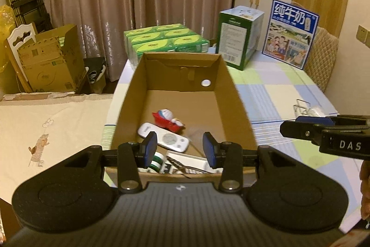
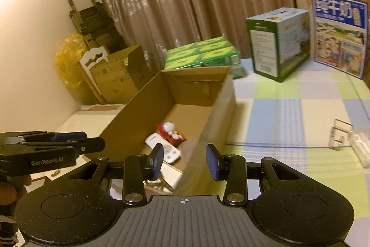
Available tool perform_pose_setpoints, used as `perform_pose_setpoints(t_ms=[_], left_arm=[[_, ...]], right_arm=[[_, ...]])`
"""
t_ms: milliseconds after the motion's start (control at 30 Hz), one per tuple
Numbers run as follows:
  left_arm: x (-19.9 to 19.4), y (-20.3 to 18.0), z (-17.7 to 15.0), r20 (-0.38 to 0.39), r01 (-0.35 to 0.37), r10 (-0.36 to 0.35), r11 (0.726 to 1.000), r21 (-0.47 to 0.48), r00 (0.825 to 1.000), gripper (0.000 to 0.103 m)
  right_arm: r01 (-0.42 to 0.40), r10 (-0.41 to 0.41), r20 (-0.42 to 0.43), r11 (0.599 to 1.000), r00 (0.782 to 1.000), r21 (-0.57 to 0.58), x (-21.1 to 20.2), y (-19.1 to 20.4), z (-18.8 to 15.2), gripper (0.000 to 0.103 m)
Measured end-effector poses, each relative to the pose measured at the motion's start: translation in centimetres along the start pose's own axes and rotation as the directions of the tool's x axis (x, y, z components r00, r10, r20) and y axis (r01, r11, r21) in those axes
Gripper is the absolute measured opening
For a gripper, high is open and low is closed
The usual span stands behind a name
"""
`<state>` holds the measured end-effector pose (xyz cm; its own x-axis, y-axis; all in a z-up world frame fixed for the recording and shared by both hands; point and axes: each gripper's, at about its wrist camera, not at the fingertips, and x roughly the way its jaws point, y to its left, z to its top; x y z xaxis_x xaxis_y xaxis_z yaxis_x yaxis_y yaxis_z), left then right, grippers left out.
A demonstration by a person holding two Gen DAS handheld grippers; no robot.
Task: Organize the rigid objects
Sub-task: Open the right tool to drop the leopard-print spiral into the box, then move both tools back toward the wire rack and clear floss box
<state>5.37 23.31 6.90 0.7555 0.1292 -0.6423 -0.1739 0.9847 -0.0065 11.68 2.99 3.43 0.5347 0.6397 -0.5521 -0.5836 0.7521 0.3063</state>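
Both grippers hang over the near end of an open cardboard box (image 1: pixel 185 75) on a checked tablecloth (image 1: pixel 289 89). The left gripper (image 1: pixel 180 149) shows a plain gap between its blue pads with nothing in it. The right gripper (image 2: pixel 186 160), over the box's right wall, looks the same: jaws parted at their narrowest setting and empty. Just ahead of and below the left gripper, on the box floor, lie a white remote (image 1: pixel 164 137) and a small red and white toy figure (image 1: pixel 167 120); nearer still are a white box and a green-rimmed roll, partly hidden. These should be light and stiff; the remote's smooth shell may slip, so pinching it across its narrow width near the middle looks safest. Well off to the right of the right gripper, on the cloth, sits a clear plastic holder (image 2: pixel 341 137), probably light, slick and brittle, best taken by its upright edge. Readable writing: "DAS" on the right gripper's side, "GenRobot.AI" on the left's, and "纯牛奶" on the blue milk carton (image 1: pixel 292 31) at the far end. The green carton's (image 1: pixel 240 36) print is too small to read.
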Motion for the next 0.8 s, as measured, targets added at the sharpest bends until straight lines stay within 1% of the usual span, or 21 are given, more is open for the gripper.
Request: perform_pose_setpoints(t_ms=[300,533,800], left_arm=[[-2.1,-4.7,-0.3,0.019,0.055,-0.056,0.998,0.018,0.998,0.039],[-2.8,-8.4,-0.8,0.03,0.101,-0.102,0.994,0.034,0.994,0.042],[-2.6,-12.6,-1.2,0.032,0.156,-0.158,0.986,0.058,0.987,0.053]], right_arm=[[0.065,-0.067,0.038,0.997,0.997,0.039,-5.7,-3.3,-1.0,0.04],[0.122,-0.127,0.065,0.989,0.99,0.079,-9.6,-6.3,-1.8,0.045],[0.218,-0.227,0.065,0.968,0.972,0.122,-13.5,-10.5,-3.9,0.051]])
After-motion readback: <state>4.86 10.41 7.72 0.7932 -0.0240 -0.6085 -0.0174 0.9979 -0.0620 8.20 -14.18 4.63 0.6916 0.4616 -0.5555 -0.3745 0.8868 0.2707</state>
